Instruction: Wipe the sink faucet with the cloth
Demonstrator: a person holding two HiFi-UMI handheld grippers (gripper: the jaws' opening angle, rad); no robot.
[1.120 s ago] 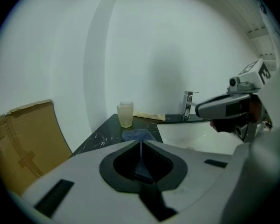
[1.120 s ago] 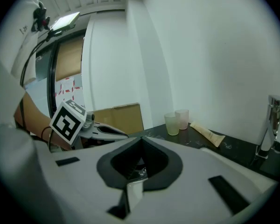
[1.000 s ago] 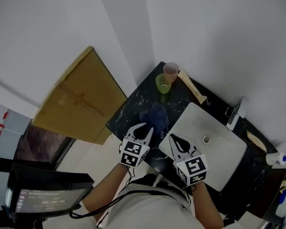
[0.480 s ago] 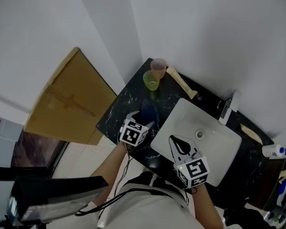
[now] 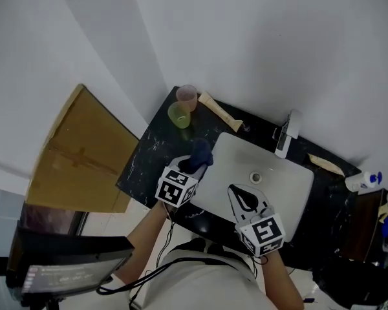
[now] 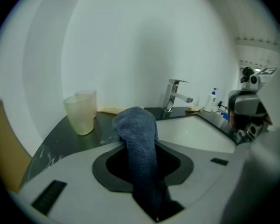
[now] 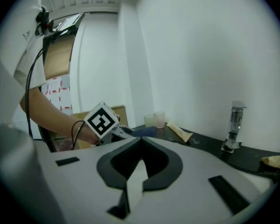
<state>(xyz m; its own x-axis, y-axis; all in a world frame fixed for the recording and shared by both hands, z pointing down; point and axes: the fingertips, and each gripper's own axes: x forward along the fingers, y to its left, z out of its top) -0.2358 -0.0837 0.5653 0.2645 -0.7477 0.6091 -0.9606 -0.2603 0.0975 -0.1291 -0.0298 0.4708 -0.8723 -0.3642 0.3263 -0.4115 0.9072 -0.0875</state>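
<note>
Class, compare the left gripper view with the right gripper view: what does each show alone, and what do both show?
Only the left gripper view: the small white bottle with a blue top at the far end of the black marble counter. Only the right gripper view: the left hand-held gripper from outside, on the person's forearm; its jaws have just been closing, the dark blue terry cloth between them. Both: that cloth, that counter, the chrome sink faucet and the translucent plastic cups.

The sink basin [image 5: 281,196] before the faucet [image 5: 286,134] was left unobstructed; the tabletop's [image 5: 144,165] back-left corner was occupied by a green cup [image 5: 179,115], a pink cup [image 5: 186,98] and a tube [image 5: 220,113].
</note>
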